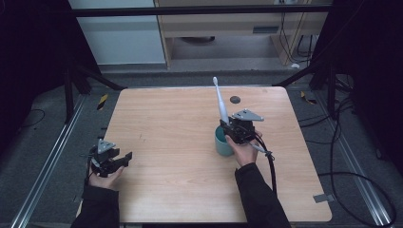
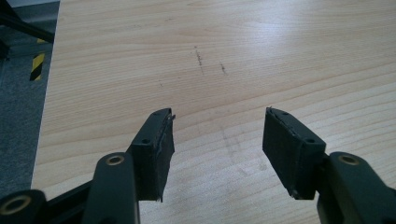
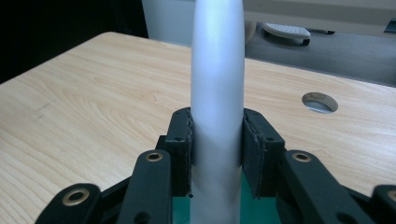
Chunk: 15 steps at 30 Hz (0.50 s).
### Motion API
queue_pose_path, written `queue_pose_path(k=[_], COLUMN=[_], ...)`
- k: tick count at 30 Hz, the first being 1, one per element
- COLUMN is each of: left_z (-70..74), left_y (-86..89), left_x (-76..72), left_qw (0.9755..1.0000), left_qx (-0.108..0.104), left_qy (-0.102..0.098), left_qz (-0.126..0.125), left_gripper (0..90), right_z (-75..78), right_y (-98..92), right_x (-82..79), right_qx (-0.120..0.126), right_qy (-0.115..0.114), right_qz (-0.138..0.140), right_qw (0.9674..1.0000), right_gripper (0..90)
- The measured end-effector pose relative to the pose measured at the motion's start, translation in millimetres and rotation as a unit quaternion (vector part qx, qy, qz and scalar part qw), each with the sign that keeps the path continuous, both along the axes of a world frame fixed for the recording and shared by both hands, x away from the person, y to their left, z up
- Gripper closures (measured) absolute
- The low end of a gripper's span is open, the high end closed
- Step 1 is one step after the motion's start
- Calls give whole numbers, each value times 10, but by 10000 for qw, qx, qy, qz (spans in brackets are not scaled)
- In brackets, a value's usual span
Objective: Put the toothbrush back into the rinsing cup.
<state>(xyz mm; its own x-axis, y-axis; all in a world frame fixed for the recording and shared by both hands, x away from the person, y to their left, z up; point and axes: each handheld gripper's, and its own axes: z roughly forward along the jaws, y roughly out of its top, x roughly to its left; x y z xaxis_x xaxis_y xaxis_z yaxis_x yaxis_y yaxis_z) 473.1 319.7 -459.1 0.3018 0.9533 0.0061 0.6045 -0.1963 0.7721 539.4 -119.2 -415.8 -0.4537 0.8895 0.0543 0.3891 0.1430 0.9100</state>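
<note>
Cup (image 1: 221, 141) stood on the table (image 1: 180, 180) right of centre, with the toothbrush (image 1: 220, 102) rising upright from it, just left of the right gripper (image 1: 228, 127). Left gripper (image 1: 127, 157) sat well apart near the table's front-left edge. Hole (image 1: 235, 99) lay behind the cup.

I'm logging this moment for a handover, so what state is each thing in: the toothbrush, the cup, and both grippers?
toothbrush: upright, head up, handle clamped, lower end over or in the cup.
teal cup: upright on the table, under the right gripper.
right gripper: shut on the toothbrush handle.
left gripper: open, nothing between its jaws, low over the table's near left part.
</note>
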Motion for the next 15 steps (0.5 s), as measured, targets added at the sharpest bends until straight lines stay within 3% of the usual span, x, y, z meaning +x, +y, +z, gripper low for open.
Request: queue_pose_path(k=[8, 15], left_z=[3, 1], left_y=[-1, -7], left_x=[-3, -1], left_qw=[10000, 10000], left_qx=[-1, 4], left_qy=[-8, 0], left_qz=[-3, -12], left_gripper=[425, 425], right_z=[-80, -159], right_y=[100, 74], right_x=[-4, -14], right_qx=[-251, -222], right_qy=[121, 217], right_qz=[-1, -50], right_qw=[9996, 9995], right_gripper=[662, 661])
